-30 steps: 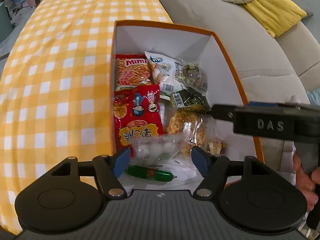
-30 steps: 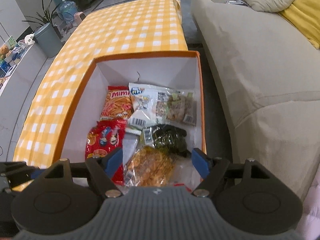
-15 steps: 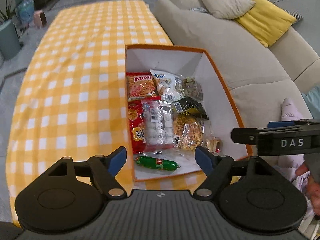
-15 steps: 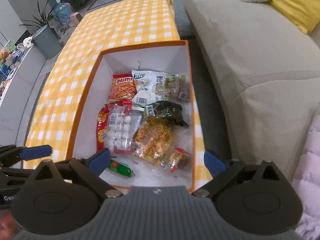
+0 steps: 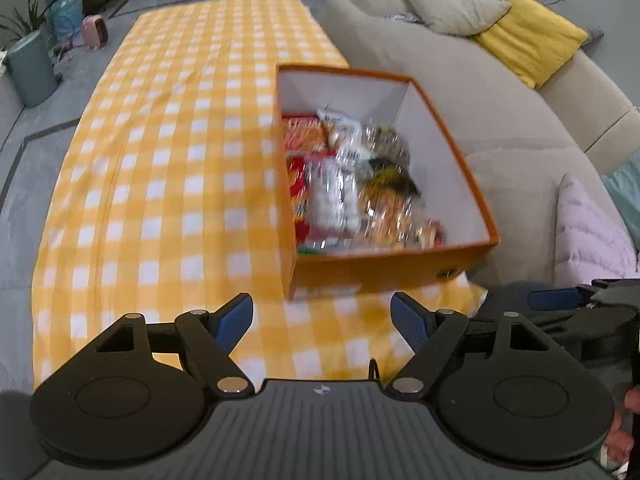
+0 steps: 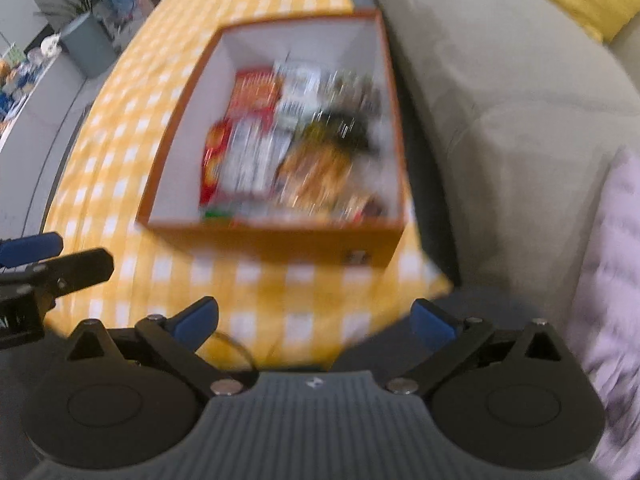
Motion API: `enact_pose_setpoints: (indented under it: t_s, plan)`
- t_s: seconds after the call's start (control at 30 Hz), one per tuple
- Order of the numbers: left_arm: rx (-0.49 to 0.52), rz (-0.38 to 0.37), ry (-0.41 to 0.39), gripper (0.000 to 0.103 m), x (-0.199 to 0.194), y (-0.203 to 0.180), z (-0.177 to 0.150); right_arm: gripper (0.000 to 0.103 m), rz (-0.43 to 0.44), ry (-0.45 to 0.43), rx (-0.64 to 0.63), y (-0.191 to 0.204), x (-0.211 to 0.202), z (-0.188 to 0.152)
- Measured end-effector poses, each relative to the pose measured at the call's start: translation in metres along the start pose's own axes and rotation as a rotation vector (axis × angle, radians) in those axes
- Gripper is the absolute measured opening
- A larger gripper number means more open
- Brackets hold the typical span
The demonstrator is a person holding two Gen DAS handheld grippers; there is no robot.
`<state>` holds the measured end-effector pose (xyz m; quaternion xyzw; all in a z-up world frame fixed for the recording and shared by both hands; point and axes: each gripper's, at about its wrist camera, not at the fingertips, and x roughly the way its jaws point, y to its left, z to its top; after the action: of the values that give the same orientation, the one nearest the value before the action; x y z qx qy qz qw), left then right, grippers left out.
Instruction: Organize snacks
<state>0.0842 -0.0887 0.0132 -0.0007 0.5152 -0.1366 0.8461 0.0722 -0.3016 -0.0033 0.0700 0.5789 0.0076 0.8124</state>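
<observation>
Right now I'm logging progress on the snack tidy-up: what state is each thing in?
Box: lidless, upright on the tablecloth.
Snacks: all inside the box.
Tablecloth: spread flat.
Left gripper: jaws open, empty.
Right gripper: jaws open, empty.

One orange box (image 5: 384, 268) sits at frame centre holding a blurred heap of snack packets (image 5: 352, 184) too smeared to count, beside one sofa (image 5: 460, 92) with one yellow cushion (image 5: 528, 40) upper right.

Beige sofa (image 5: 460, 92) with yellow cushion (image 5: 532, 40), grey tiled floor (image 5: 24, 184), potted plant (image 5: 28, 64) beyond.
</observation>
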Motion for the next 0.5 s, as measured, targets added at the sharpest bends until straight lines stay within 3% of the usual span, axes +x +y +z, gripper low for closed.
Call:
enact_pose_setpoints:
  t_s: [0.2,0.5]
  plan:
    - [-0.044,-0.008,0.050,0.090,0.010,-0.002,-0.011,0.099,0.005,0.030,-0.009,0.021,0.005,-0.024]
    - [-0.054,0.062,0.082,0.090,0.019,-0.005,-0.017,0.099,-0.022,0.026,-0.033,0.034,0.001,-0.029]
